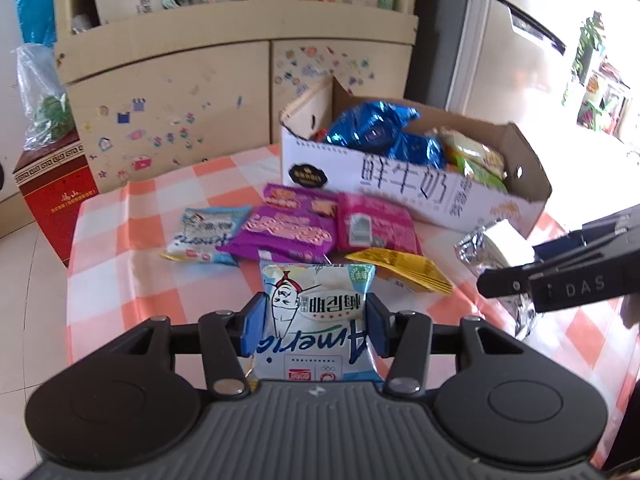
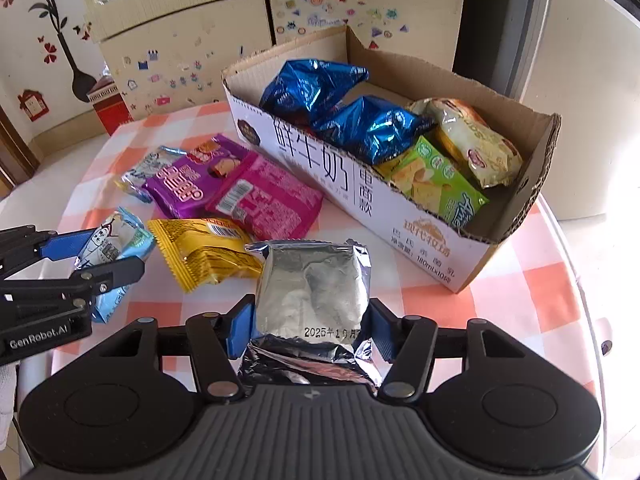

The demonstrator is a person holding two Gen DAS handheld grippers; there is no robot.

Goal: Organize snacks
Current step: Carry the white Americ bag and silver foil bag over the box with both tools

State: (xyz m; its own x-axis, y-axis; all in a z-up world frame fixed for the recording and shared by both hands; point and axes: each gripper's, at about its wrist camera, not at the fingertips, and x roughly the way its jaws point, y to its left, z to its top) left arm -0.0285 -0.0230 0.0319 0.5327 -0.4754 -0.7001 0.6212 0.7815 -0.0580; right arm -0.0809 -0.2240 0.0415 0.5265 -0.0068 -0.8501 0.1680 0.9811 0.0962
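My left gripper [image 1: 316, 322] is shut on a white-and-blue snack packet [image 1: 316, 304] near the table's front; it also shows in the right wrist view [image 2: 116, 248]. My right gripper [image 2: 306, 330] is shut on a silver foil packet [image 2: 312, 284], held in front of the white cardboard box [image 1: 400, 188], which also shows in the right wrist view [image 2: 352, 184]. The box holds blue foil bags [image 2: 344, 108], a green packet [image 2: 436, 180] and a pale chip bag [image 2: 476, 140]. On the table lie a yellow packet [image 2: 204, 248], a pink packet [image 2: 268, 200], purple packets [image 2: 192, 180] and a light blue packet [image 1: 208, 232].
The round table has an orange-and-white checked cloth [image 1: 132, 248]. A beige cabinet with stickers [image 1: 172, 92] stands behind it, with a red box [image 1: 52, 196] on the floor at the left and a grey fridge [image 2: 504, 24] at the right.
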